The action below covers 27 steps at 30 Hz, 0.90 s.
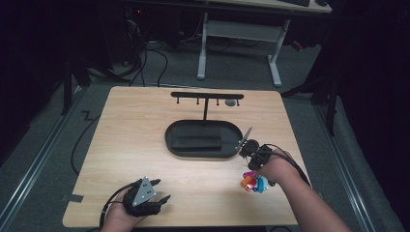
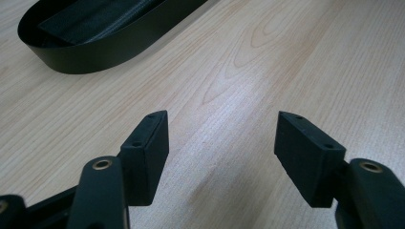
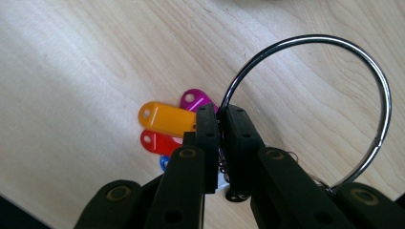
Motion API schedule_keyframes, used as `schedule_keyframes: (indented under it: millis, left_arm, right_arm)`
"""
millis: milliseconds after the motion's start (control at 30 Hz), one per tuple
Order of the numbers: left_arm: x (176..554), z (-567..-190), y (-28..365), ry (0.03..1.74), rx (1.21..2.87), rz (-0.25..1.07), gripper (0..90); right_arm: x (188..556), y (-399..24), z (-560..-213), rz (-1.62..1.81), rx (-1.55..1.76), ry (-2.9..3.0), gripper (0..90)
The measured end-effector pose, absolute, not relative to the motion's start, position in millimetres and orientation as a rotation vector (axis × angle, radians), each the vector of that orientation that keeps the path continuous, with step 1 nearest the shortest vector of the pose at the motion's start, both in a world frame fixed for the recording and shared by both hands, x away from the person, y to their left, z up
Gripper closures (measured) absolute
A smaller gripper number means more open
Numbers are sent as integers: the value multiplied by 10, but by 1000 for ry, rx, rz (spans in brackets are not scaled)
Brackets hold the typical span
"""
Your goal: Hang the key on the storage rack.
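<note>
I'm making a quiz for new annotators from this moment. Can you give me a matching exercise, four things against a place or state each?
Things:
1. left gripper
2. right gripper
3. black oval tray
4. orange key tag

Places or states:
A. hangs below the closed jaws
B. middle of the table, under the hook rack
C. jaws open, nothing between them
D. jaws closed on the metal key ring

Pairs: 1-C, 2-D, 3-B, 4-A

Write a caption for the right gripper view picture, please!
Right gripper shut on a big metal ring, colourful key tags hanging below.
</note>
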<state>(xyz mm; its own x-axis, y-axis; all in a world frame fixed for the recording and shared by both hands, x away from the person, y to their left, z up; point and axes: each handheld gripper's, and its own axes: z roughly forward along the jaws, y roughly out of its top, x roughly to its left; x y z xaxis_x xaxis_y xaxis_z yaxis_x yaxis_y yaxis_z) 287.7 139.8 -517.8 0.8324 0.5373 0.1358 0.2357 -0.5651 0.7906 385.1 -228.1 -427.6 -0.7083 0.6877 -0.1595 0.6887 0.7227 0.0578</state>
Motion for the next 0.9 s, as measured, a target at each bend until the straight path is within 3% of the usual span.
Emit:
schedule_keyframes:
  millis: [900]
  left_arm:
    - [2875, -5199, 1471, 576, 2169, 459, 370]
  right_arm:
    - [3592, -2365, -3591, 85, 1016, 2665, 861]
